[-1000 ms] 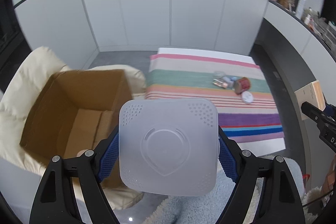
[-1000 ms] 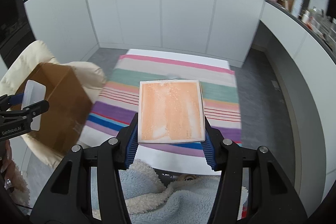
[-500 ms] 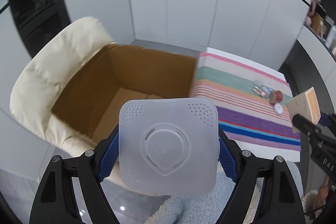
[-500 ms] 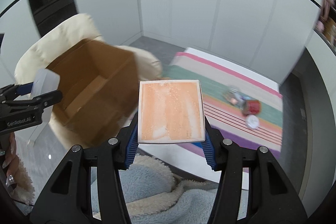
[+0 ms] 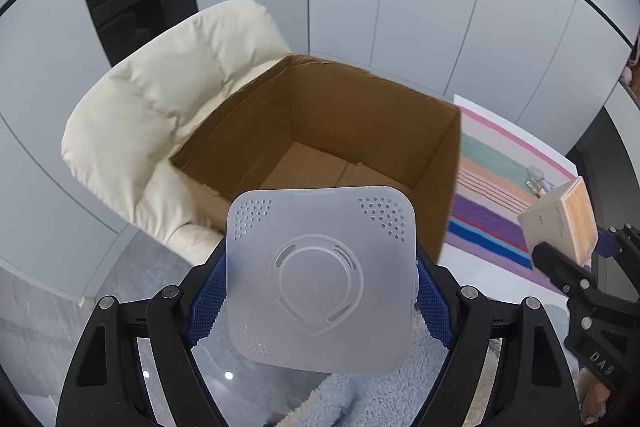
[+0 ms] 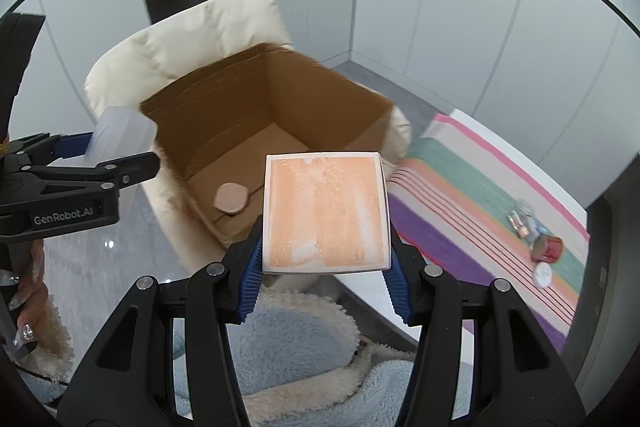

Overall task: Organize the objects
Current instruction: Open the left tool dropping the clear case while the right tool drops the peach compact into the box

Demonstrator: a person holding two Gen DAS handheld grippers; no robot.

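My left gripper [image 5: 318, 287] is shut on a white translucent plastic container [image 5: 320, 279] and holds it just short of the open cardboard box [image 5: 320, 131]. My right gripper [image 6: 324, 227] is shut on a flat orange-and-white box [image 6: 326, 213], held above the near right corner of the cardboard box [image 6: 260, 107]. A round tan disc [image 6: 231, 199] lies on the cardboard box floor. The orange box also shows at the right in the left wrist view [image 5: 568, 223]. The white container shows at the left in the right wrist view [image 6: 120, 135].
The cardboard box sits on a cream padded chair [image 5: 160, 95]. A striped mat [image 6: 480, 195] to the right carries a red tin [image 6: 548, 249], a white disc [image 6: 543, 274] and small items [image 6: 520, 219]. Fluffy blue fabric [image 6: 296, 343] lies below the grippers.
Both grippers have swung left from the striped mat toward the cardboard box, each keeping its object. The box now fills the middle of both views.
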